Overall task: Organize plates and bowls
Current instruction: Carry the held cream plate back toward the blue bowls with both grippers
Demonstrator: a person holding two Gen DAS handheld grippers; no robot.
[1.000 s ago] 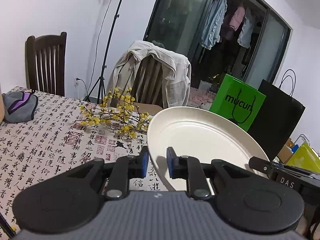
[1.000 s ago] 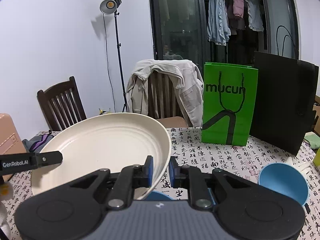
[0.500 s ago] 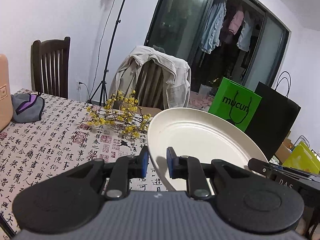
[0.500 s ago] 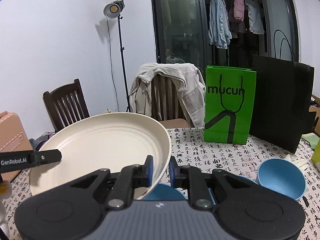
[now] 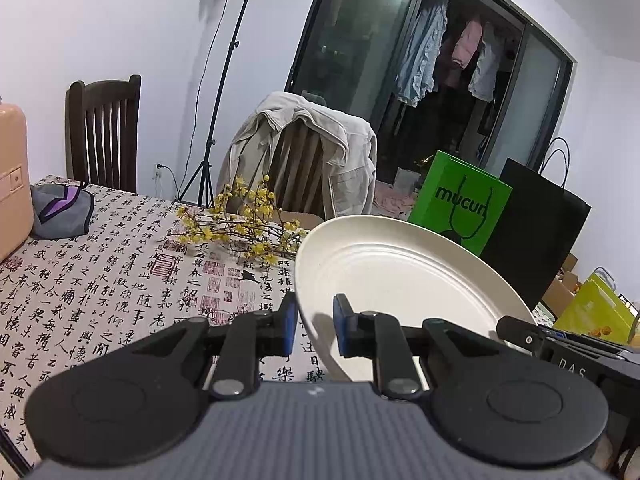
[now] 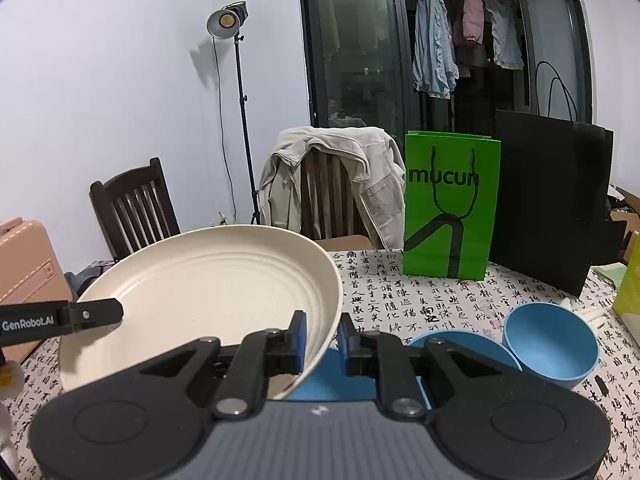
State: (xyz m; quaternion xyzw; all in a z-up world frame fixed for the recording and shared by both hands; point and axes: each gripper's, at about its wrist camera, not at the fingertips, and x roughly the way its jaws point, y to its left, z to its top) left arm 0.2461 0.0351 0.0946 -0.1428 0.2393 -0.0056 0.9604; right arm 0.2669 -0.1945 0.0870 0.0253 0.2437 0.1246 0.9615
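Presently both grippers are clamped on one cream plate [image 5: 400, 276], which is carried clear of the table [image 5: 100, 280]. The left gripper [image 5: 315, 326] pinches the plate's near left rim between its blue pads, with the dish spreading ahead and to its right. The right gripper [image 6: 322, 339] pinches the opposite rim, the plate [image 6: 208, 292] extending ahead and to its left; the left gripper's finger [image 6: 80, 316] shows at the far edge. The plate tilts, its hollow face up.

Below and just right of the right gripper lies a blue plate [image 6: 460, 344], partly hidden by the jaws. A blue bowl [image 6: 552, 344] stands upright beside it, further right; whether the two touch cannot be told.

Ahead of the left gripper a sprig of yellow flowers [image 5: 240, 224] lies on the calligraphy-print cloth. A green bag [image 6: 450, 208] and a black bag [image 6: 552, 200] stand at the table's far side, ahead of the right gripper.
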